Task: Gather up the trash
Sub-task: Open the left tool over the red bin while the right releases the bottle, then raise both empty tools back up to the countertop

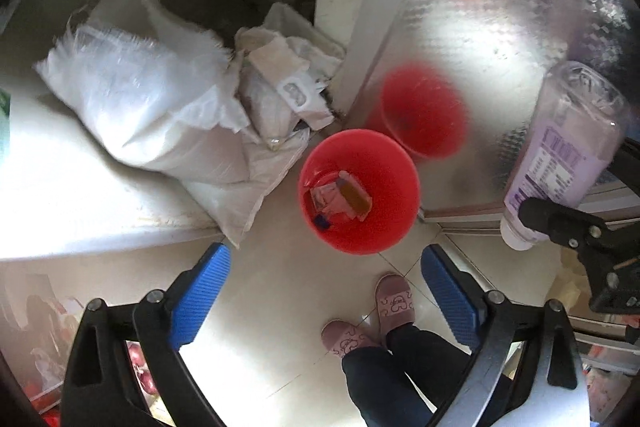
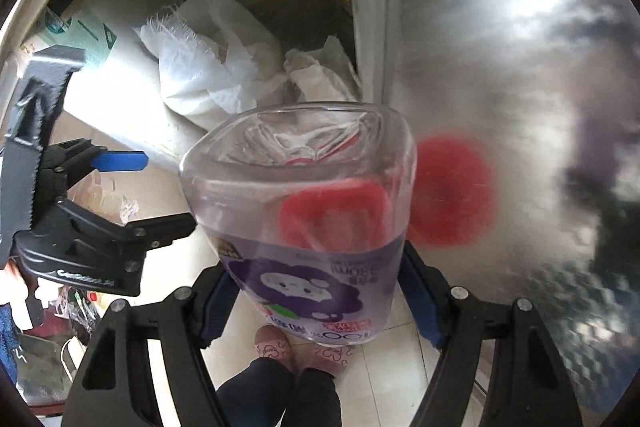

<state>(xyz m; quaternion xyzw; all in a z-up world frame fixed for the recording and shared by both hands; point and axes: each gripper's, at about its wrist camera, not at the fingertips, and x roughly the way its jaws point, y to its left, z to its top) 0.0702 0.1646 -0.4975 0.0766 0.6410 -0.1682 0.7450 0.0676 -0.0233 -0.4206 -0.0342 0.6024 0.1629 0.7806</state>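
While the left gripper (image 1: 324, 291) is hanging with jaws apart and empty above the red bin (image 1: 359, 191), the right gripper (image 2: 320, 301) is clamping the purple-labelled bottle (image 2: 308, 223) at the bin's 3 o'clock, awaiting carriage over the rim and release.

Red round bin (image 1: 360, 187) on pale floor tiles, upright and open-topped, small wrappers and a flat brown-filled packet (image 1: 352, 197) inside, clear empty bottle (image 2: 312, 227) with purple label clamped upside down, cap end lowest

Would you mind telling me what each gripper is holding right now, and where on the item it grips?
The right gripper clamps the clear bottle across its purple-labelled body. The left gripper holds nothing.
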